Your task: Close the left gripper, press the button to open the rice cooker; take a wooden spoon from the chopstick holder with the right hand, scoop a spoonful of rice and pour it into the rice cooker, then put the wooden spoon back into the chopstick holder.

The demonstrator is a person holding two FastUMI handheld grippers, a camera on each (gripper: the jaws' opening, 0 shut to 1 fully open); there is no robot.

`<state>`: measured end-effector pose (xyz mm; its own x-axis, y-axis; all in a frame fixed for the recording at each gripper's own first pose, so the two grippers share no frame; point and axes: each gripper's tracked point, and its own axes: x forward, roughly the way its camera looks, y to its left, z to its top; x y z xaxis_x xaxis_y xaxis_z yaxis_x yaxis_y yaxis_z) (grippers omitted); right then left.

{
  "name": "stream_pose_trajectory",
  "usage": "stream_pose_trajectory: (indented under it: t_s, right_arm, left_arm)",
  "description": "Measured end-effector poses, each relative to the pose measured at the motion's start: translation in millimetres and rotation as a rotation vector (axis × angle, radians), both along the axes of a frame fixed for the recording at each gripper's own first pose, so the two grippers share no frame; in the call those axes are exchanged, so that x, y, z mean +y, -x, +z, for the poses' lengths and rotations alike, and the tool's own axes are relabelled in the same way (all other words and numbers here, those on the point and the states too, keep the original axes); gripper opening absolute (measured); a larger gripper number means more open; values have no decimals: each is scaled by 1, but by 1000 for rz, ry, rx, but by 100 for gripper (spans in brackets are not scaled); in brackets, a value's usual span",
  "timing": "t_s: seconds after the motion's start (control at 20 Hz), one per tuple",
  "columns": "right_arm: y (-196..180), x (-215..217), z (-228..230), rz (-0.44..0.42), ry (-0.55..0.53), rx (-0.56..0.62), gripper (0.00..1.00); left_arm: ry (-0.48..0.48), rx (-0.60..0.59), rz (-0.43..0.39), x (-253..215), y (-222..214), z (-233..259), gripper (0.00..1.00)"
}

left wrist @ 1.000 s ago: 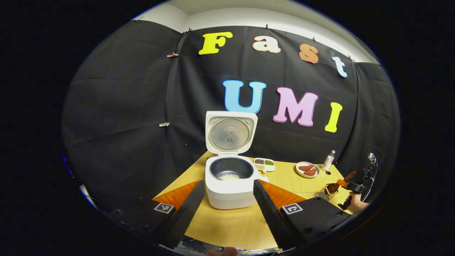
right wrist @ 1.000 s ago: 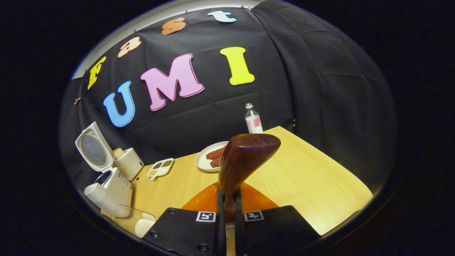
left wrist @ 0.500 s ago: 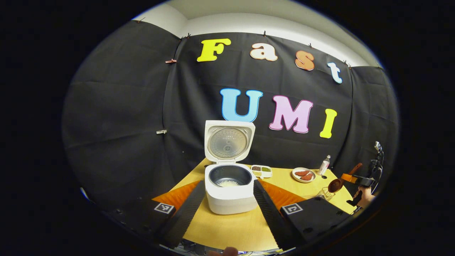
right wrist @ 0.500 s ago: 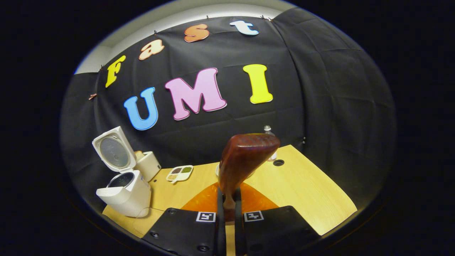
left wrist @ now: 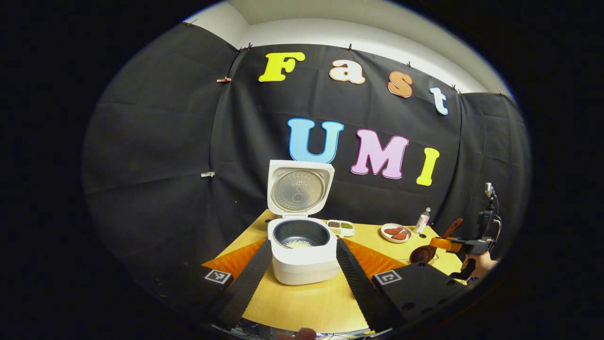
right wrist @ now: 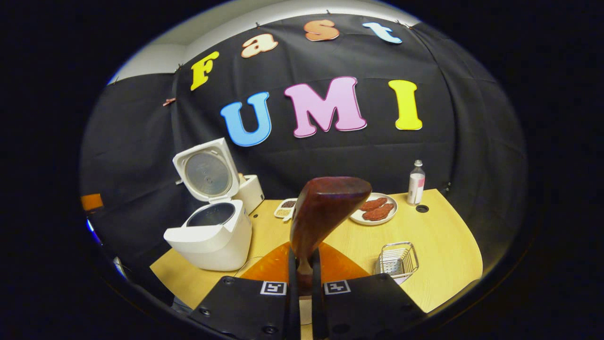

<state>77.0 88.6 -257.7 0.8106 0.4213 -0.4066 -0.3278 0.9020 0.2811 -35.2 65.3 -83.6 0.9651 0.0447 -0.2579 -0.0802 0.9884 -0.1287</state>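
1. The wooden spoon [right wrist: 325,212] is pinched by its handle in the right gripper [right wrist: 302,276], jaws pressed on it. Its long axis runs up and forward, away from the fingers.
2. The wire chopstick holder [right wrist: 398,261] sits on the table [right wrist: 439,236] just to the right of the spoon, near it. I'd say that's the target for putting it back.
3. The rice cooker [left wrist: 302,250] is lid-up with some rice inside, straight ahead of the left gripper [left wrist: 302,278], whose jaws are spread wide and empty.
4. Count: one spoon, one holder, one cooker, one bottle [right wrist: 416,189], one plate [right wrist: 375,212].
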Motion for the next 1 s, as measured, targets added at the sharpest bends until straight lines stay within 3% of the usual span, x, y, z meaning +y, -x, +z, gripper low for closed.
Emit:
stream_pose_trajectory:
  t_s: [0.1, 0.7, 1.0]
  right_arm:
    - [9, 16, -16, 34, 27, 35, 14]
    - [19, 38, -99, 34, 315, 102, 14]
    - [15, 51, -113, 10, 347, 112, 14]
  left_arm:
    - [1, 0, -10, 0, 0, -1, 94]
    - [33, 12, -28, 22, -11, -16, 94]
    - [26, 22, -33, 30, -20, -21, 94]
